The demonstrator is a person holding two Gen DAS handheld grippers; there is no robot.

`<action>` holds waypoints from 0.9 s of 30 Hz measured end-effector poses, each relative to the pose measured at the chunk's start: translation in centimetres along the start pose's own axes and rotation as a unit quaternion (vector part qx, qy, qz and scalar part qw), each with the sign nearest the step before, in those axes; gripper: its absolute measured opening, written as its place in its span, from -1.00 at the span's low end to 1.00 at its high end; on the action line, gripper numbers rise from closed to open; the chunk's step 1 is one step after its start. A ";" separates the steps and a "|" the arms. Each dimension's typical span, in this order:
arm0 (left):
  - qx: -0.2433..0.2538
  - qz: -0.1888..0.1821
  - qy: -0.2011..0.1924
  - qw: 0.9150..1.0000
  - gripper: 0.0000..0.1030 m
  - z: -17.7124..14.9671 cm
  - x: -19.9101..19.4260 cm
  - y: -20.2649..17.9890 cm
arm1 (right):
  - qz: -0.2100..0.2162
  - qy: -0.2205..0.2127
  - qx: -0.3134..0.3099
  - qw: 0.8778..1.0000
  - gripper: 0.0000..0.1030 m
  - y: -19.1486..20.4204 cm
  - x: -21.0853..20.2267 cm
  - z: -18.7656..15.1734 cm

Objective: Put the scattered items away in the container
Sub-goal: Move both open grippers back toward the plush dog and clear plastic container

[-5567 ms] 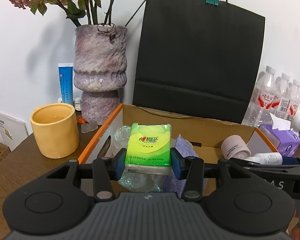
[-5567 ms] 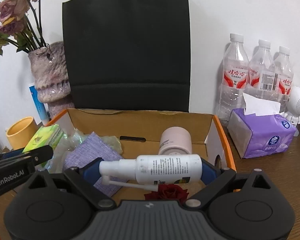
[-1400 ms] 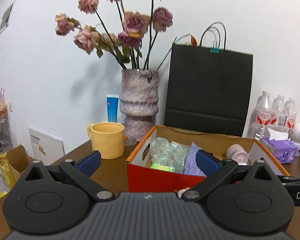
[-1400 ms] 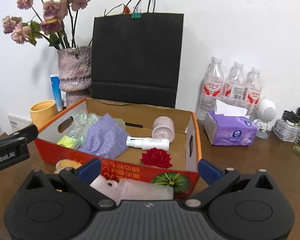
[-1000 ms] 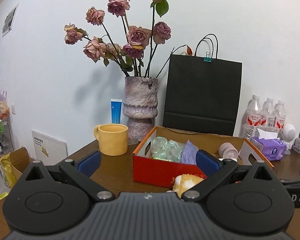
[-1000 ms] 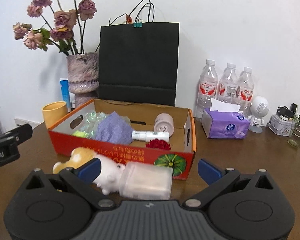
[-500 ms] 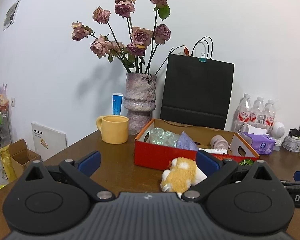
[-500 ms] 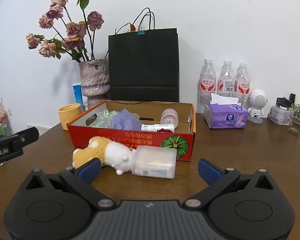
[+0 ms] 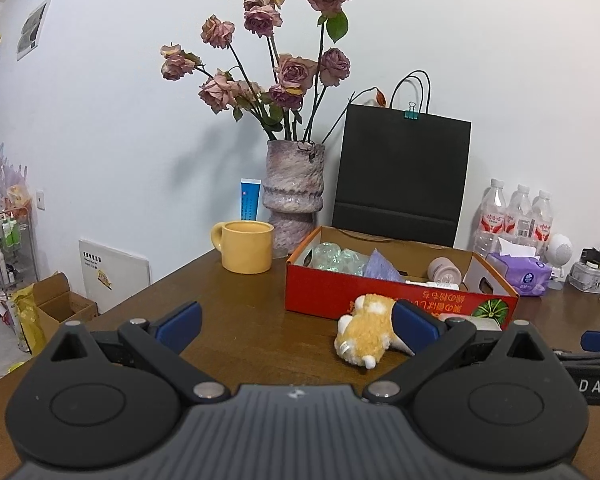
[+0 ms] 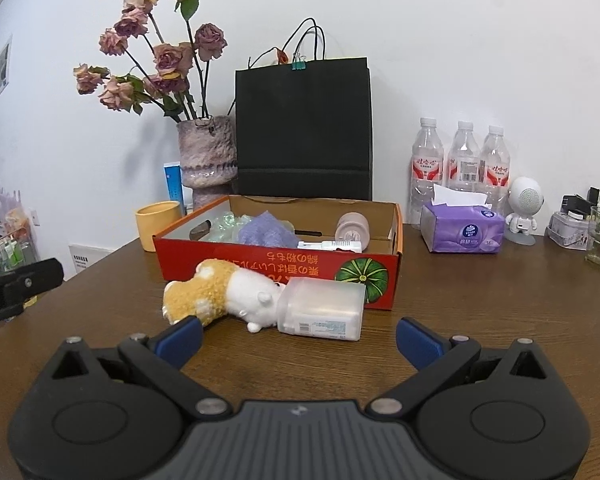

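Tabletop (image 10: 460, 300) clutter is the first hazard for us: the vase of dried roses (image 10: 208, 160), the black paper bag (image 10: 304, 128), the water bottles (image 10: 464, 160) and the tissue pack (image 10: 462, 232) all crowd close behind and beside the cardboard box (image 10: 276, 264), so a wide swing over the far rim could tip one of them.

The box itself already holds a purple cloth (image 10: 266, 232), crinkled plastic wrap (image 10: 224, 224), a pink jar (image 10: 352, 230) and a white spray bottle (image 10: 328, 246). Its front wall stands just behind the two things lying outside it, and a low carry could catch that wall and shove the box back.

Those two are the plush toy (image 10: 220, 292) and the clear plastic case (image 10: 322, 308), which touch each other on the tabletop just in front of the box. We judge the case slippery and broad — it may squirt out of a narrow bite. The plush is soft, so it may sag or drag the case along.

Both tongs, left (image 9: 296, 320) and right (image 10: 298, 338), are spread wide and hold nothing, near the pair.
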State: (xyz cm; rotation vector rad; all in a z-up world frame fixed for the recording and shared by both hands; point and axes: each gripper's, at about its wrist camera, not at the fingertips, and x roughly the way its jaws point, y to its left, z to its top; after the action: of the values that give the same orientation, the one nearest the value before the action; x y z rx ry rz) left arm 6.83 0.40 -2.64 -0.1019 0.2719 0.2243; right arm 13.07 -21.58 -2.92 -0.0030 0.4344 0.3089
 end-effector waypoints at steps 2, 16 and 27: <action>0.001 0.000 0.001 1.000 1.00 -0.1 -0.3 0.0 | 0.002 0.001 0.000 1.000 1.00 0.0 0.0 -0.1; 0.009 0.004 0.013 1.000 1.00 -0.9 -1.2 -0.1 | 0.007 0.010 0.004 1.000 1.00 -0.4 0.1 -0.6; 0.017 0.007 0.028 0.999 1.00 -1.5 -1.1 -0.2 | 0.006 0.021 -0.001 1.000 1.00 -0.2 0.4 -1.0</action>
State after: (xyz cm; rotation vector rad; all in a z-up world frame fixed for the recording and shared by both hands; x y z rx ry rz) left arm 5.53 -0.24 -3.74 -0.0722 0.3318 0.2302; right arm 13.06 -21.72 -3.98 -0.0088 0.4760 0.3219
